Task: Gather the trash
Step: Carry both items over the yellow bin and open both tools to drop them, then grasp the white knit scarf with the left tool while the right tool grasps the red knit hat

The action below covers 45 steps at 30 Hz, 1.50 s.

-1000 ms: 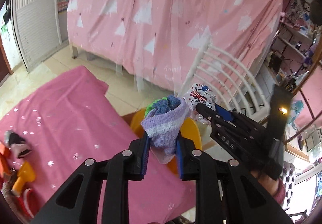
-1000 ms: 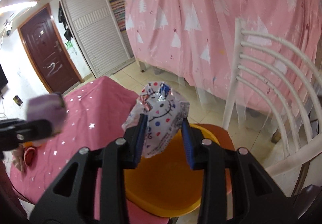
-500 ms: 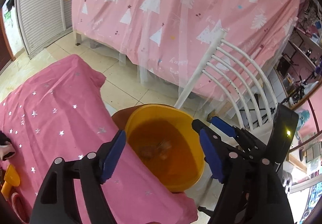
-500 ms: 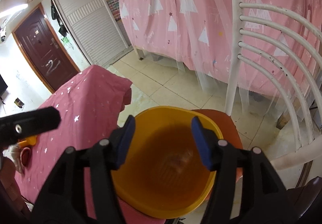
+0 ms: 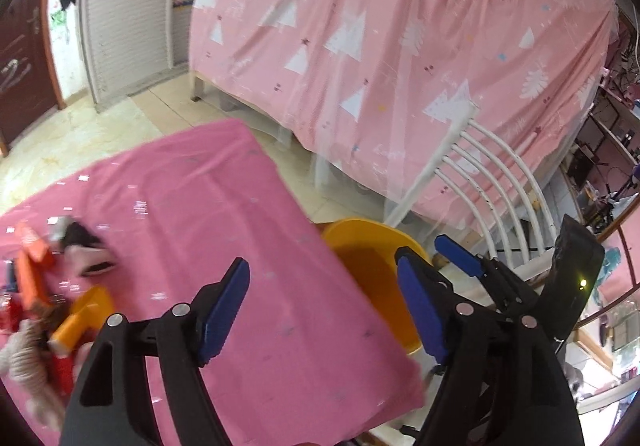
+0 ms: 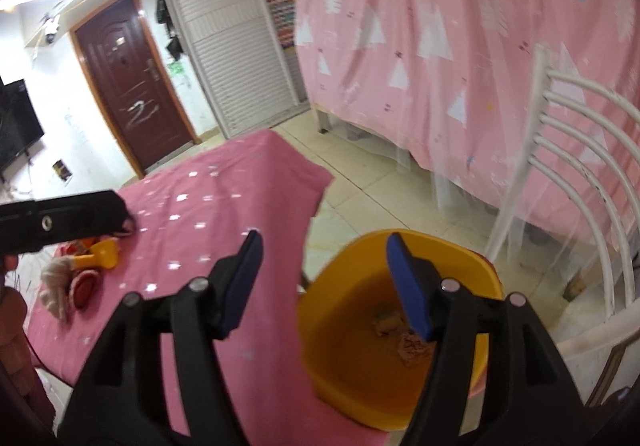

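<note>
Swinging both tools from the yellow bin [image 6: 360, 330] toward the clutter is, we judge, the step in hand. Our left gripper [image 5: 320, 310] hangs with its jaws wide apart and nothing between them, over the pink bench [image 5: 208, 213]. Our right gripper [image 6: 324, 282] has its jaws opening, also with nothing between them, one over the bench edge and the other over the bin mouth. The bin sits off the bench's edge at about four o'clock in the left view, just in front of the white chair [image 5: 492, 185], with a few scraps [image 6: 400, 334] on its floor. The remaining trash is a pile [image 5: 48, 302] near the bench edge at about eight o'clock in the left view, blurred there: an orange carton [image 5: 30, 270], a yellow scoop-like piece [image 5: 80, 314] and a pale stringy bundle [image 6: 56, 278]. To do this well, we should pick one piece per tool, come down with the jaws astride its narrow side, and keep the tools from crossing. The carton's long axis seems to run from twelve to six o'clock in the left view; the yellow piece's handle seems to point toward seven o'clock, though blur leaves both uncertain.
</note>
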{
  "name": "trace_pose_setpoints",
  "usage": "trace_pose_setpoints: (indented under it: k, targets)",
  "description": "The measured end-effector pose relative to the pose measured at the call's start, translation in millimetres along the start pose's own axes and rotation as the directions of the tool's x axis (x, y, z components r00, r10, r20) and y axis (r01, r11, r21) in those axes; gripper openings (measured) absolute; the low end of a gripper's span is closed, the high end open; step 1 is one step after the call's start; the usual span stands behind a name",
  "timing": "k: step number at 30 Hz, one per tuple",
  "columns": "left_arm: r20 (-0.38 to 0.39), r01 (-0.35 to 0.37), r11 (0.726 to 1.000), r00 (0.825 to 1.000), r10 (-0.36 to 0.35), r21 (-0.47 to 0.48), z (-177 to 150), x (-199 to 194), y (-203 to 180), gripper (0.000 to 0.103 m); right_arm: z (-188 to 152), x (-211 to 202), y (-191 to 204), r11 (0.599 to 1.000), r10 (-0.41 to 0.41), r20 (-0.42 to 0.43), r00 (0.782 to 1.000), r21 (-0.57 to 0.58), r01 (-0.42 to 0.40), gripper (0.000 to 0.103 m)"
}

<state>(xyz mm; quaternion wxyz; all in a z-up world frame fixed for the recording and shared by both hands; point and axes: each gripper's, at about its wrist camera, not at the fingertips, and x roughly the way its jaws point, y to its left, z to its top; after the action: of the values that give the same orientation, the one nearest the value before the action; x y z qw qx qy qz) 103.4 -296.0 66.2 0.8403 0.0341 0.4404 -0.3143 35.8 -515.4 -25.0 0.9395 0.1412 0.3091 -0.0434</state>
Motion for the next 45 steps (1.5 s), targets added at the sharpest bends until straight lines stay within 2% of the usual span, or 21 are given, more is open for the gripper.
trace_pose_setpoints:
  k: [4, 9, 18, 22, 26, 28, 33, 36, 41, 45]
  targets:
    - [0.041, -0.051, 0.999, 0.998, 0.051, -0.015, -5, -31, 27, 0.07, 1, -2, 37, 0.996, 0.058, 0.006, 0.998, -0.065, -0.057, 0.064]
    - [0.086, -0.138, 0.988, 0.986, 0.143, -0.066, -13, -72, 74, 0.07, 3, 7, 83, 0.985, 0.132, -0.013, 0.991, -0.114, -0.133, 0.065]
    - [0.106, -0.253, 0.96, 0.958, 0.265, -0.121, -35, -119, 151, 0.07, 5, 31, 146, 0.963, 0.186, -0.07, 0.98, -0.188, -0.196, 0.067]
    - [0.089, -0.281, 0.95, 0.952, 0.294, -0.137, -54, -122, 173, 0.071, 3, 37, 167, 0.953, 0.186, -0.095, 0.978, -0.225, -0.203, 0.069]
    - [0.046, -0.284, 0.944, 0.954, 0.295, -0.168, -72, -113, 198, 0.071, -4, 38, 186, 0.939, 0.208, -0.123, 0.97, -0.252, -0.234, 0.069]
    - [0.017, -0.278, 0.941, 0.958, 0.286, -0.194, -81, -105, 211, 0.071, -10, 37, 195, 0.928, 0.239, -0.151, 0.959, -0.255, -0.271, 0.069]
    - [-0.024, -0.254, 0.93, 0.966, 0.257, -0.267, -101, -89, 238, 0.071, -32, 34, 218, 0.879, 0.332, -0.246, 0.911, -0.27, -0.393, 0.069]
    - [-0.033, -0.245, 0.925, 0.969, 0.247, -0.289, -108, -83, 247, 0.071, -45, 35, 235, 0.855, 0.35, -0.29, 0.891, -0.29, -0.43, 0.069]
    - [-0.017, -0.248, 0.926, 0.967, 0.253, -0.284, -116, -82, 253, 0.071, -58, 44, 256, 0.845, 0.312, -0.328, 0.892, -0.334, -0.418, 0.069]
    - [-0.037, -0.266, 0.923, 0.963, 0.267, -0.277, -121, -72, 259, 0.071, -58, 57, 269, 0.847, 0.268, -0.348, 0.898, -0.358, -0.392, 0.069]
